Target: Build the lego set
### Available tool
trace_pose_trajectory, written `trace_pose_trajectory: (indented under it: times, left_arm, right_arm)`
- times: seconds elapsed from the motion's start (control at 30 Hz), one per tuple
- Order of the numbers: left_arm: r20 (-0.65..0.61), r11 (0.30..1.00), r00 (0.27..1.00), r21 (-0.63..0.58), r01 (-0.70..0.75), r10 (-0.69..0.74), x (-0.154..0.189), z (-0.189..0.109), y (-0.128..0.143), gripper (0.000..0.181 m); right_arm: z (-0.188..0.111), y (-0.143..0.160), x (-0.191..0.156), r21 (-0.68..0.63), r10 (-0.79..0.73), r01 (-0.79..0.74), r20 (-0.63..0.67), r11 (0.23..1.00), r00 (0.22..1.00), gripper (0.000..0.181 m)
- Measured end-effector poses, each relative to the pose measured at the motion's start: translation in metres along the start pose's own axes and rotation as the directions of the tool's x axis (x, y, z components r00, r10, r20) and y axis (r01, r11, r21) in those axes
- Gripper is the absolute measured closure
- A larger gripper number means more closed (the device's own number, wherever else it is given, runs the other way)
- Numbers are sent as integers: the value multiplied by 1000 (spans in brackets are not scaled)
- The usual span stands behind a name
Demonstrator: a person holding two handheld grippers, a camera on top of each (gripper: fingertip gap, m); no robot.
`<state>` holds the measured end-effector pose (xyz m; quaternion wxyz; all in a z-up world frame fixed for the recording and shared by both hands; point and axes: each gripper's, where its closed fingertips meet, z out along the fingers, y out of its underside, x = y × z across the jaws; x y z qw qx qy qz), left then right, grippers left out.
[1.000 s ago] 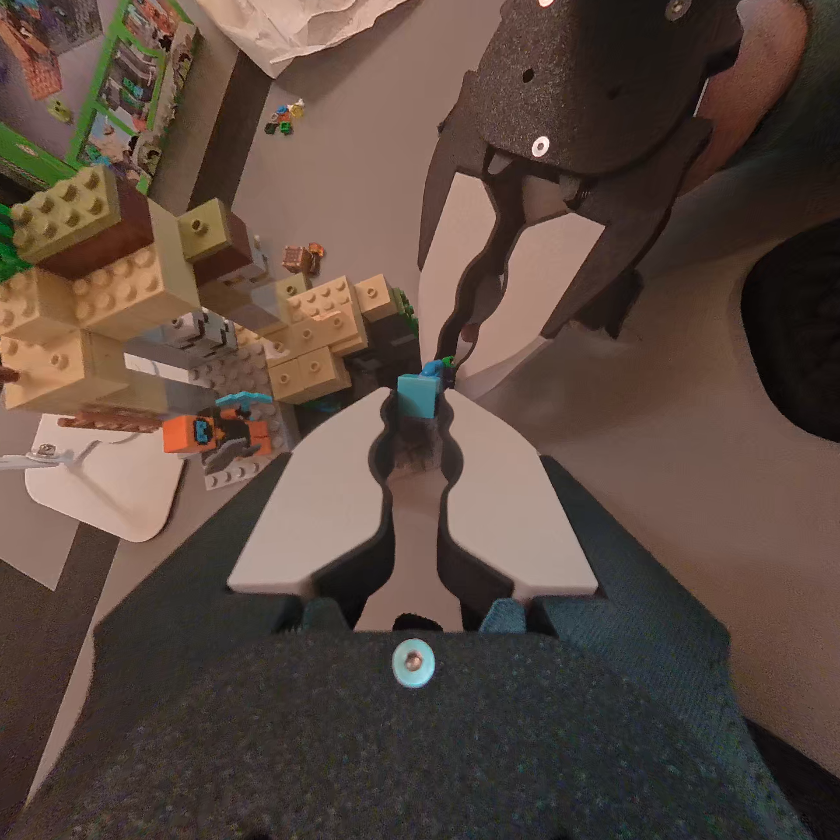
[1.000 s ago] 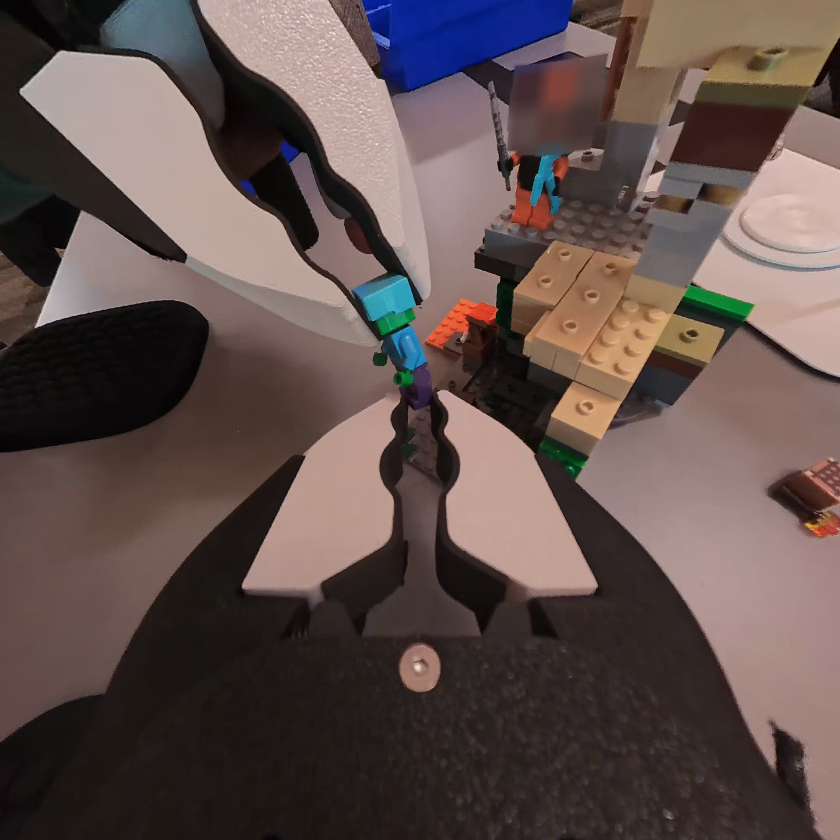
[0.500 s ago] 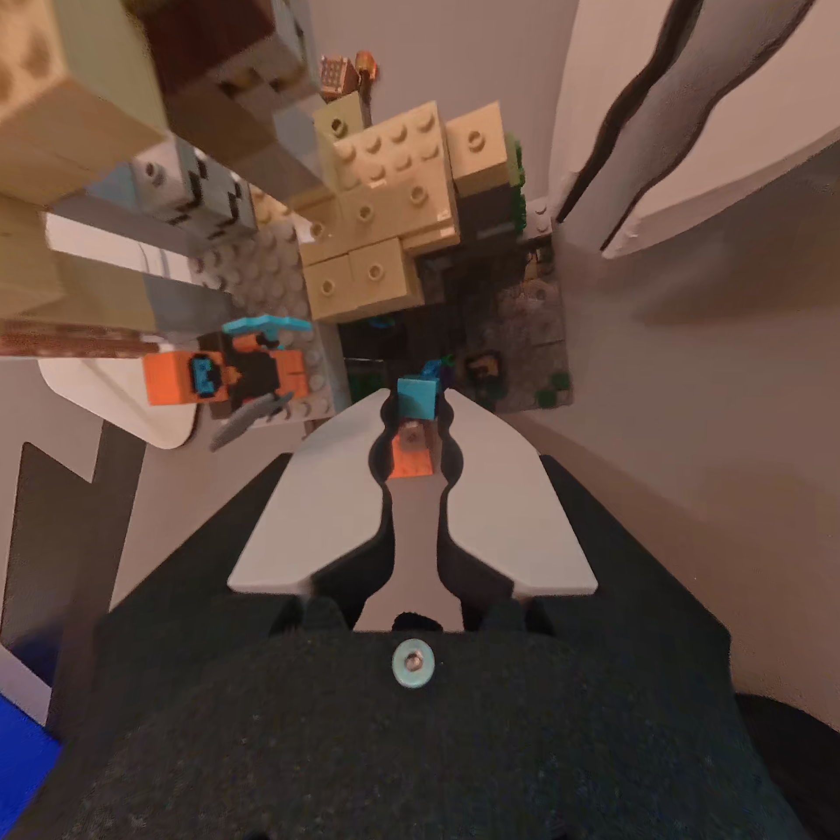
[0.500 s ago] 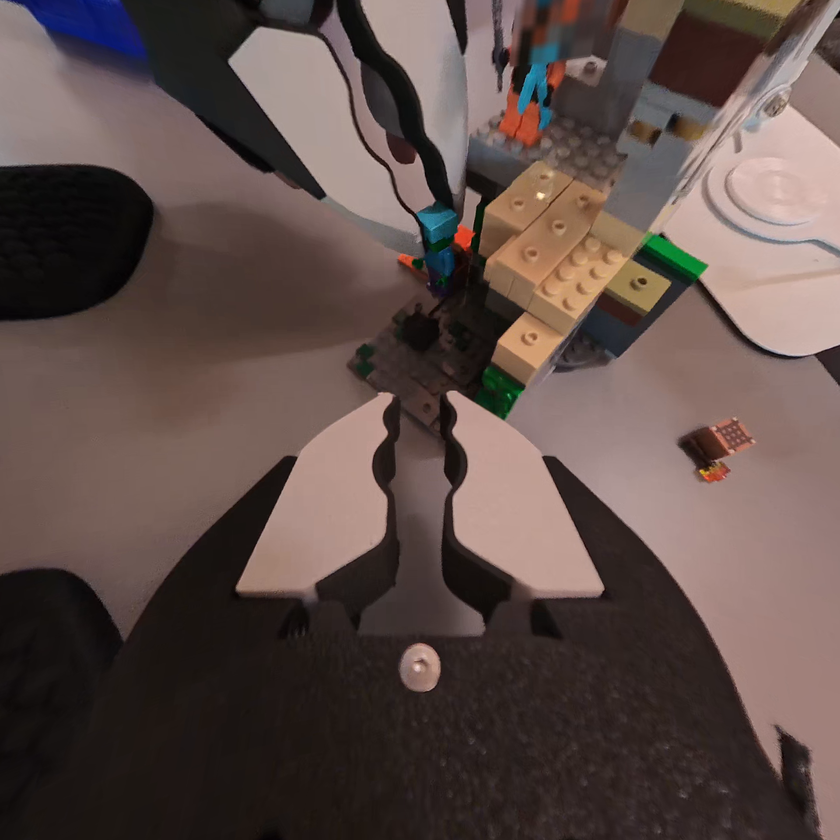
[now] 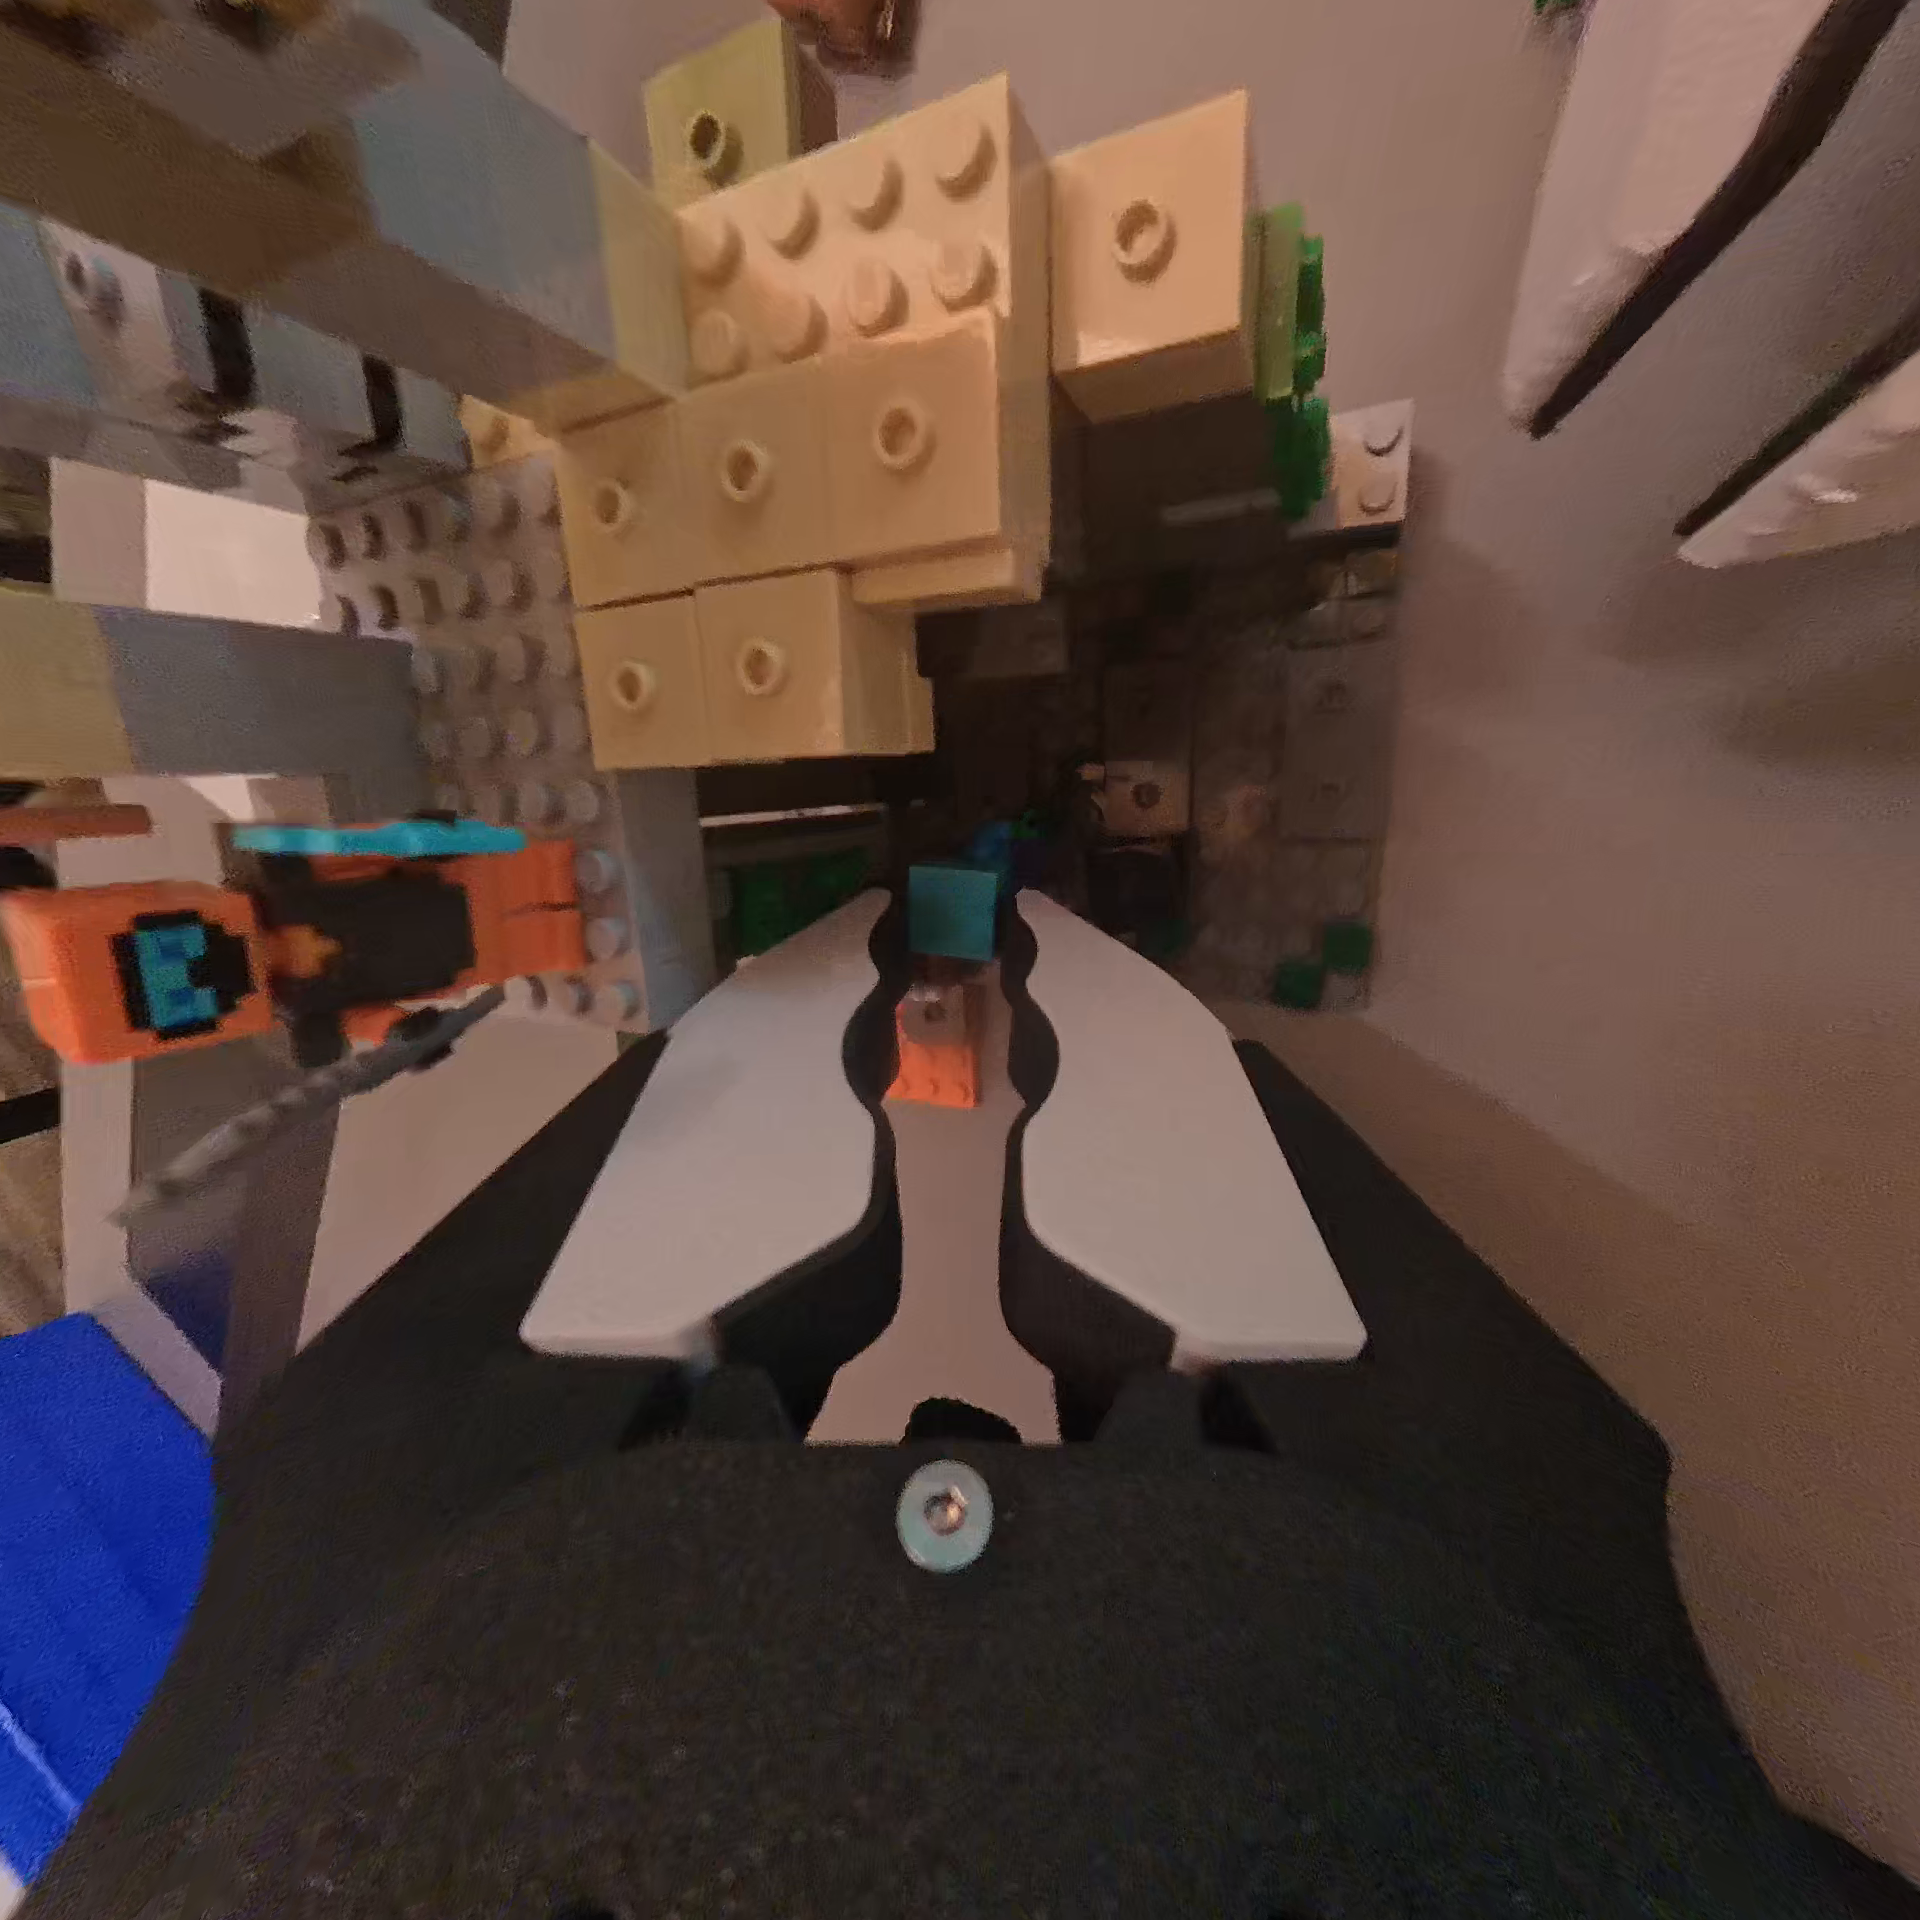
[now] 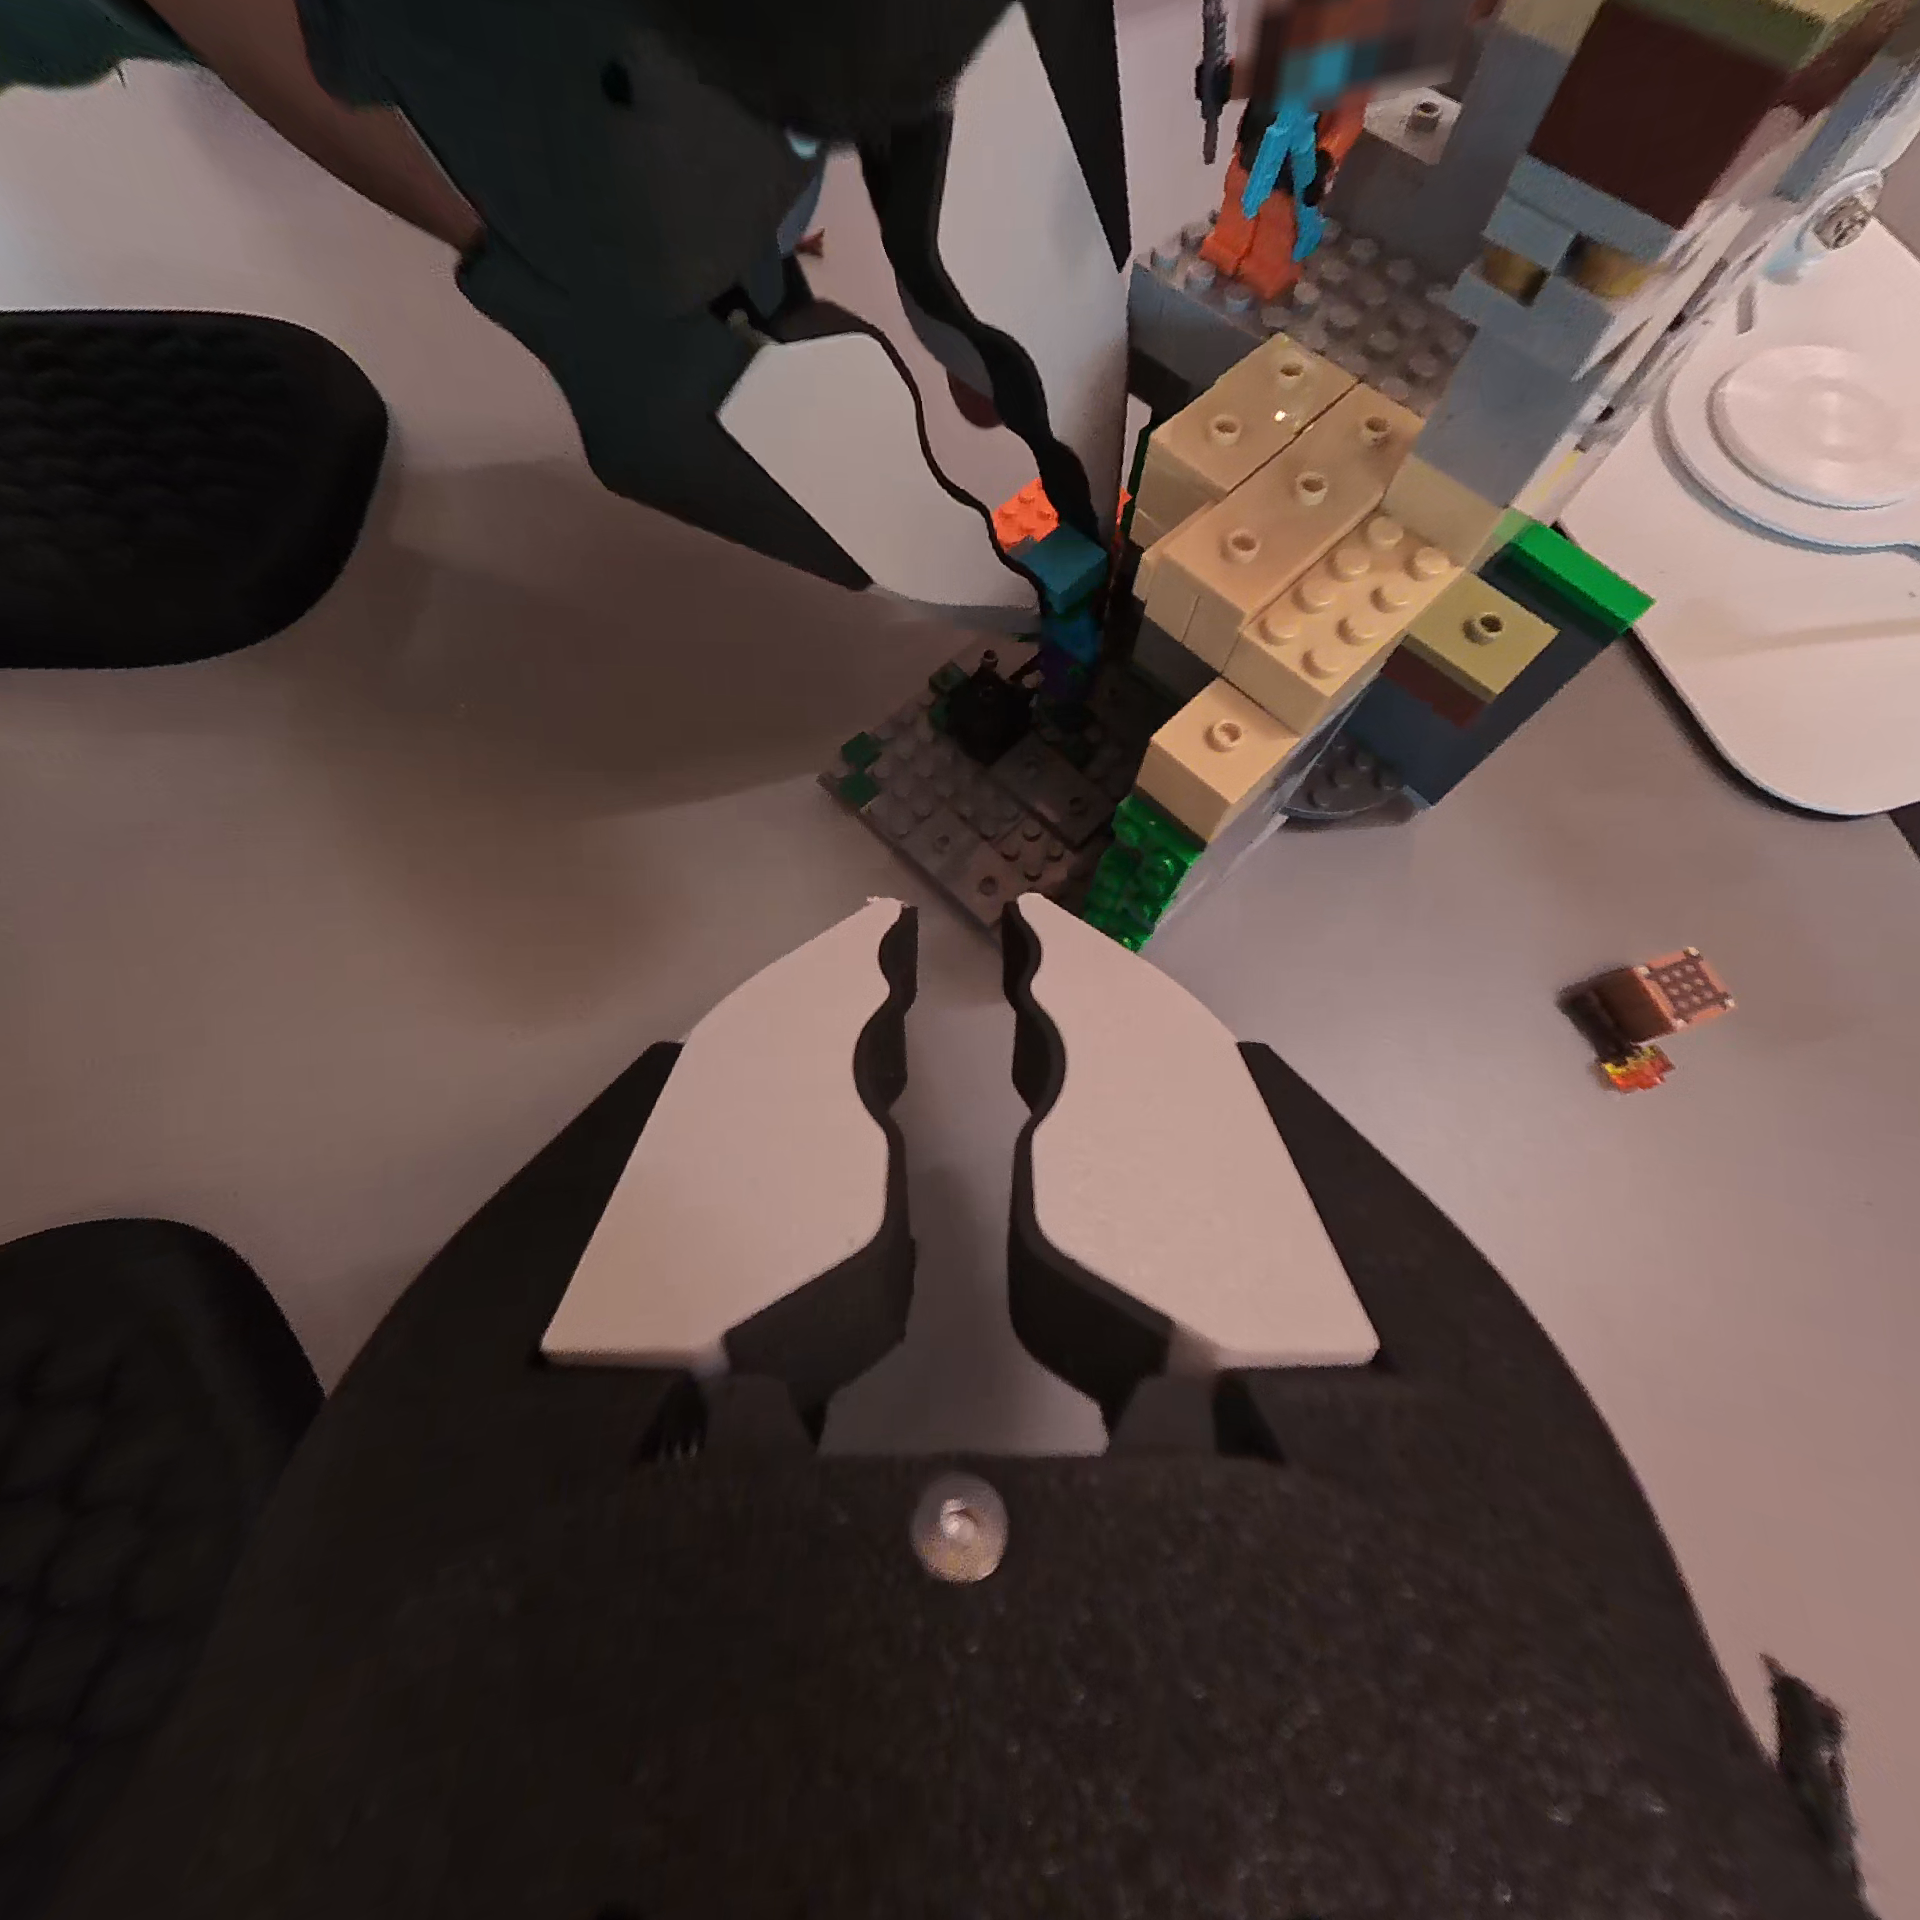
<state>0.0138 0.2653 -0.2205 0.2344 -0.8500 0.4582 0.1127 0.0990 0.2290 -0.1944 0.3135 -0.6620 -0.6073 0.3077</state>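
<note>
The small teal-headed plastic minifigure [image 5: 951, 925], formerly held aloft between both tongs, is now carried down onto the dark grey studded baseplate [image 6: 971, 805] beside the tan brick model [image 6: 1288, 561], clenched by the left tongs [image 5: 951, 935]. The right tongs [image 6: 958, 920] are withdrawn, parted, empty. Seating is judged imminent. No legible writing is noted.

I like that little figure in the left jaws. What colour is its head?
Teal-blue, on the small blocky toy figure; the left wrist view shows it best.
</note>
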Motion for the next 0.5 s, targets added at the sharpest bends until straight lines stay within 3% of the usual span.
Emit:
trace_pose_trajectory:
  times: [0.03,0.27,0.5]
  left_arm:
    - [9,1000,1000,-8,-2,2,0,1,1,165]
    - [81,997,996,-71,-16,22,-4,2,3,165]
    - [37,994,999,-107,-15,20,-3,2,3,165]
  right_arm:
    - [0,-1,0,3,0,0,1,1000,1000,166]
    - [-2,-3,-2,8,-2,2,5,1000,1000,166]
    - [-7,-9,-4,20,-16,16,3,1000,1000,166]
